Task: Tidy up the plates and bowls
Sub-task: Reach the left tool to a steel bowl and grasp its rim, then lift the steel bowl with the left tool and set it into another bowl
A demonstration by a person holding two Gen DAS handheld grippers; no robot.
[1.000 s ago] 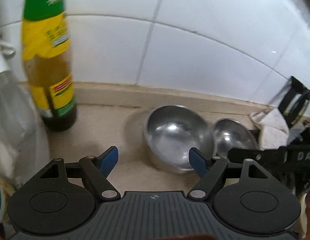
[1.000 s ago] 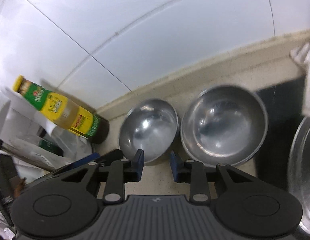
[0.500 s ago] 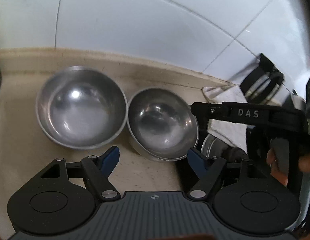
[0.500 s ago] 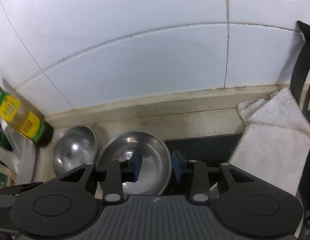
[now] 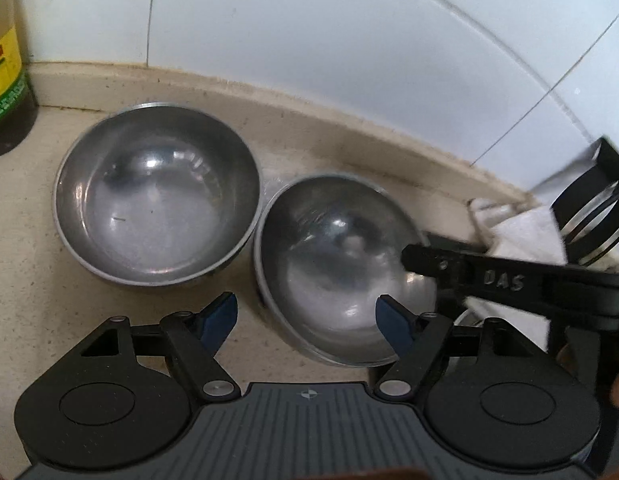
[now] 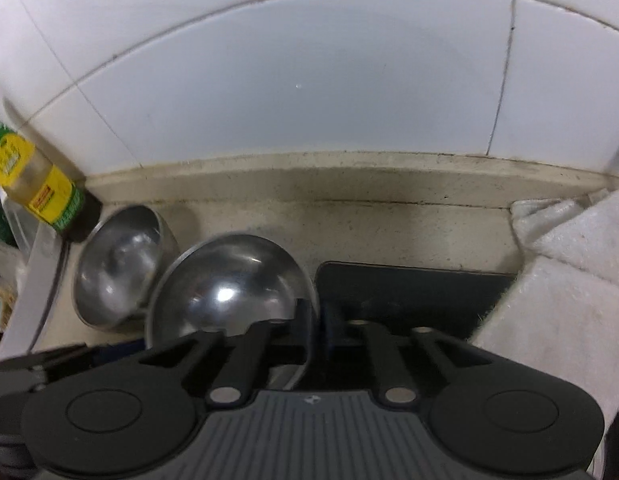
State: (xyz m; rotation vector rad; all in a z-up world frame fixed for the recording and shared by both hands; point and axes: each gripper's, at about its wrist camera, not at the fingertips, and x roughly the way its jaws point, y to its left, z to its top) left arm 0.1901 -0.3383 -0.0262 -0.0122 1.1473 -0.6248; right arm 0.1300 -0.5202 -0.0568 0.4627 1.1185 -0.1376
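Since half a second ago, my right claw (image 6: 311, 326) has come down and closed on the rim of the right bowl (image 6: 225, 292); before, its fingers hung apart above that bowl. The left view has shifted only a little, and both bowls stay framed on the counter (image 5: 29, 280).

My left claw (image 5: 305, 320) is wide open and holds nothing. It hovers just before the right bowl (image 5: 341, 264), with the left bowl (image 5: 157, 204) behind and to the side. The two bowls stand on the counter near the wall, rims touching or almost touching; I cannot tell which. The right bowl looks tilted in both views, so I judge that it is already a little lifted on one side.

What can go wrong, I think: the claw pinches only a thin metal rim, and steel is slippery, so the bowl may turn in the grip or slide out when I raise it. It may also knock the left bowl, or push it toward the bottle (image 5: 5, 60).

Hard to see: the right fingertips are dark against the black mat (image 6: 413, 292), so the exact contact is unclear. The towel (image 6: 569, 300) is cut off at the edge. Something round and metallic under the right claw is mostly hidden.
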